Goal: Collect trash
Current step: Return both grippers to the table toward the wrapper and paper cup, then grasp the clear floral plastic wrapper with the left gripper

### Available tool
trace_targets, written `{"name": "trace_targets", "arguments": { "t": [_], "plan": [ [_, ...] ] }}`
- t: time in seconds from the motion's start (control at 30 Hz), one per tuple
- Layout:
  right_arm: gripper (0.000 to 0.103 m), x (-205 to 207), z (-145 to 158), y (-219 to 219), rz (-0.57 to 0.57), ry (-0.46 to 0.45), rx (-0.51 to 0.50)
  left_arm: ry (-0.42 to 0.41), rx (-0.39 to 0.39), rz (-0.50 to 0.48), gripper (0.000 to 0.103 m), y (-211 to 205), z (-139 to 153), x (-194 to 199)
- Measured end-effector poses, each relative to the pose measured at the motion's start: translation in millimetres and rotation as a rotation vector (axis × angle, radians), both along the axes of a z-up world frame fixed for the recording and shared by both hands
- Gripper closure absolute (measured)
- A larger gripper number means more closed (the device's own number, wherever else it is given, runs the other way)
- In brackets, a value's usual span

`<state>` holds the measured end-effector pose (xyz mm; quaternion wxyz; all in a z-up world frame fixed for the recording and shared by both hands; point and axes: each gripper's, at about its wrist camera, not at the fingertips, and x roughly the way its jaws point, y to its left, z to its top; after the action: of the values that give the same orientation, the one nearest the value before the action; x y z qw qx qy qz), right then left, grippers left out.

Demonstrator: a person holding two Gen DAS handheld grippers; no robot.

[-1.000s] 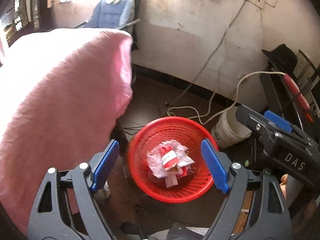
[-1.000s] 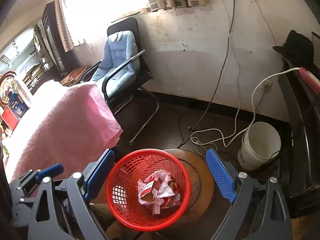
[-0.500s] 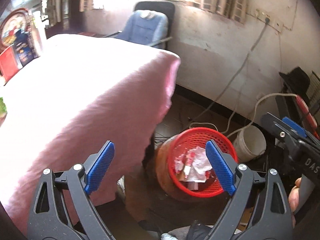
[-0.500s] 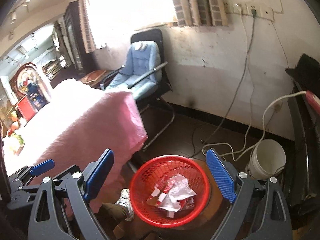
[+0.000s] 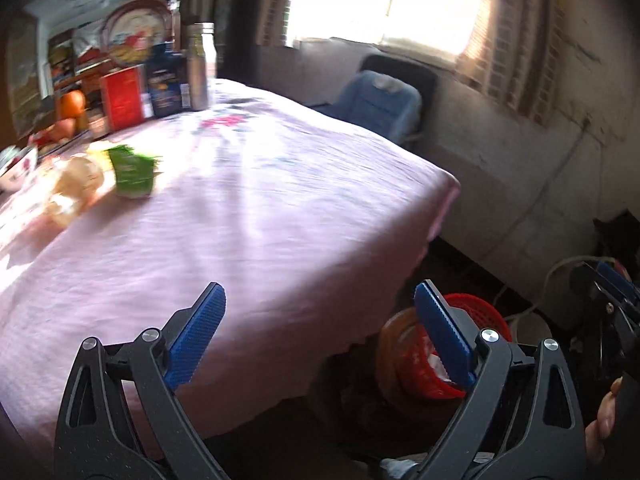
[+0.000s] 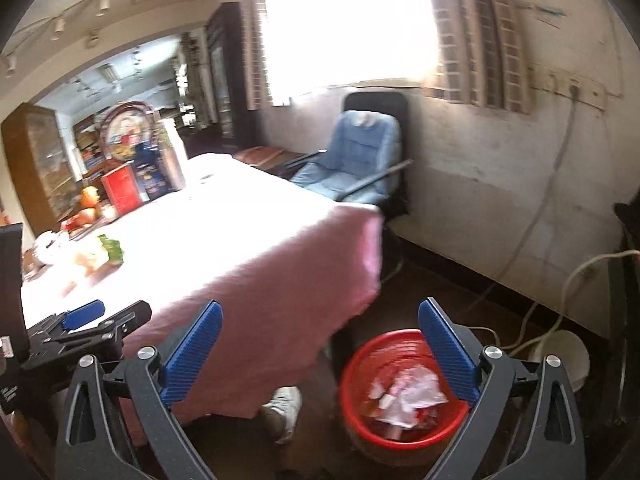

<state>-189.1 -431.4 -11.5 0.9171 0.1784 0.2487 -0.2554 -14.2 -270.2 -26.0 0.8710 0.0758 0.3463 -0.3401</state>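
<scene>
A red mesh basket (image 6: 400, 436) stands on the floor by the table's corner, with crumpled white and red wrappers (image 6: 408, 390) in it. In the left wrist view the basket (image 5: 490, 314) shows behind the right finger. On the pink-clothed table (image 5: 260, 220) lie a green wrapper (image 5: 134, 174) and a crumpled tan wrapper (image 5: 76, 184), far left and blurred. My left gripper (image 5: 318, 292) hangs over the table's near edge, its jaws opening with nothing between them. My right gripper (image 6: 320, 304) is above the floor beside the basket, its jaws also opening and empty.
A red box, a dark box and a steel bottle (image 5: 200, 68) stand at the table's far end, oranges (image 5: 70, 106) beside them. A blue chair (image 6: 356, 160) sits by the wall, a white bucket (image 6: 568, 356) and cables at right. A white shoe (image 6: 284, 408) shows under the table.
Both views have swung up and left, from looking down into the basket to looking across the table top. The basket has slid to the lower right. Both grippers rose.
</scene>
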Motion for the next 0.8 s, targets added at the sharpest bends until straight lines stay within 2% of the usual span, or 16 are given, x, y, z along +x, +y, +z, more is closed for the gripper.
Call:
{"name": "trace_targets", "arguments": {
  "t": [0.17,0.3,0.53,0.6,0.67,0.8],
  "plan": [
    [0.006,27.5,3.0,31.0,0.086,0.023,0.005,0.010,-0.032,0.117,0.008,59.2,8.3,29.7],
    [0.006,48.1,1.8,52.8,0.145,0.047,0.021,0.019,-0.029,0.222,0.008,106.1,8.3,60.5],
    [0.006,91.2,-8.1,85.4,0.215,0.115,0.007,0.010,0.042,0.429,0.007,180.6,14.6,140.3],
    [0.006,103.5,-10.3,90.8,0.229,0.131,0.001,0.030,0.050,0.479,0.007,198.1,18.9,172.1],
    [0.006,114.5,-10.4,95.7,0.239,0.140,-0.004,0.067,0.021,0.499,0.007,212.4,23.4,201.7],
    [0.006,134.4,-6.9,107.9,0.259,0.149,-0.016,0.104,0.022,0.521,0.007,218.4,23.3,250.0]
  ]
}}
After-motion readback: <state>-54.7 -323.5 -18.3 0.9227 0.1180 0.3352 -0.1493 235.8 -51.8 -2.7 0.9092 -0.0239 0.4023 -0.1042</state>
